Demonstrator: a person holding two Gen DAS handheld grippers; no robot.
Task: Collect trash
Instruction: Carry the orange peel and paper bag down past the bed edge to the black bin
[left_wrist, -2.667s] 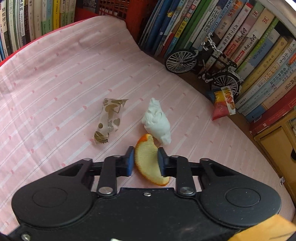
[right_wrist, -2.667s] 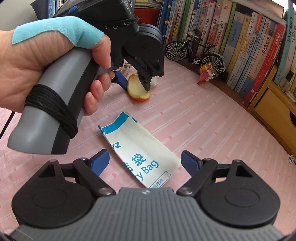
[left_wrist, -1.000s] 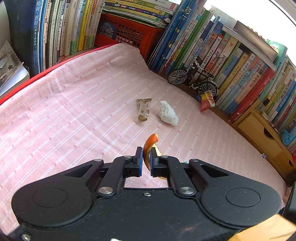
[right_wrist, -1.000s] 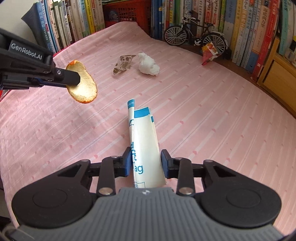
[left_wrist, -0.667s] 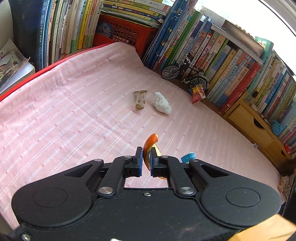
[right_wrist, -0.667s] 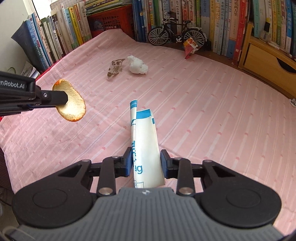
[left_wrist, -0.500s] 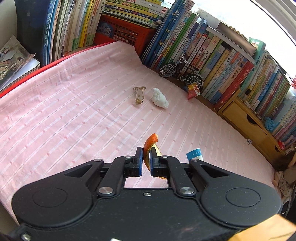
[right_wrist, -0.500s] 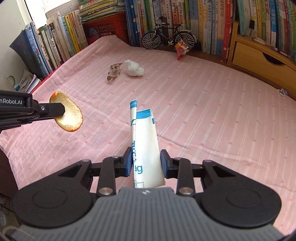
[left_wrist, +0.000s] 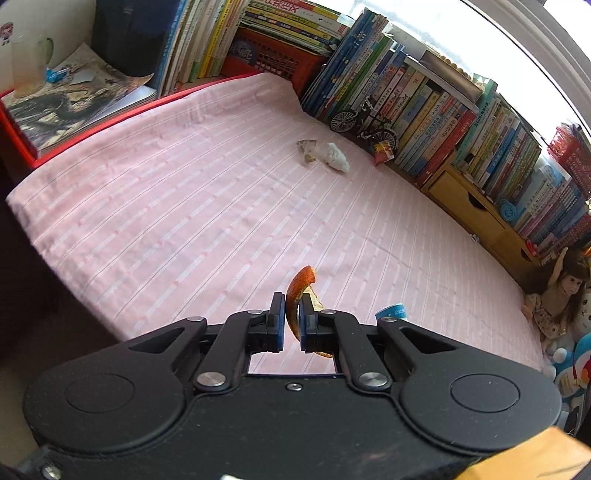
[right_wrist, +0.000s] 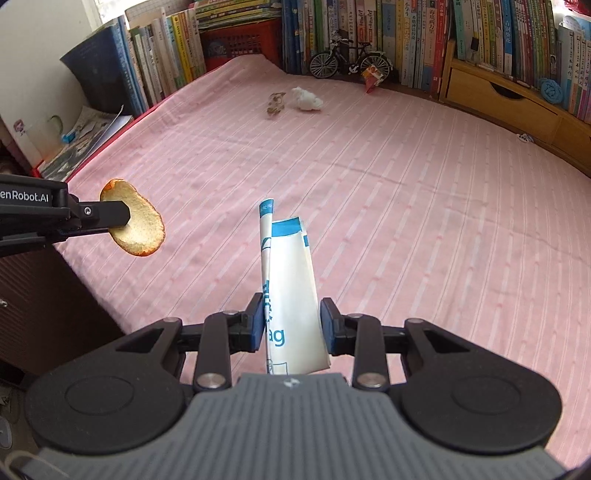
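My left gripper (left_wrist: 291, 321) is shut on an orange peel (left_wrist: 297, 291), held in the air above the near part of the pink striped cloth (left_wrist: 192, 221). In the right wrist view the same peel (right_wrist: 136, 225) hangs at the left from the left gripper (right_wrist: 120, 216). My right gripper (right_wrist: 293, 325) is shut on a folded white and blue paper bag (right_wrist: 290, 280), whose top edge (left_wrist: 392, 312) peeks into the left wrist view. Far off on the cloth lie a crumpled white tissue (right_wrist: 306, 99) and a brown patterned wrapper (right_wrist: 276, 102).
A red snack packet (right_wrist: 373, 75) leans by a model bicycle (right_wrist: 347, 55) at the back. Rows of books, a red crate (right_wrist: 240, 40) and a wooden drawer unit (right_wrist: 506, 103) ring the cloth. Magazines (left_wrist: 70, 99) lie at the left; a doll (left_wrist: 557, 295) sits far right.
Both grippers have pulled back and up from the cloth, so the tissue and wrapper look farther away. The peel and the paper bag stay gripped.
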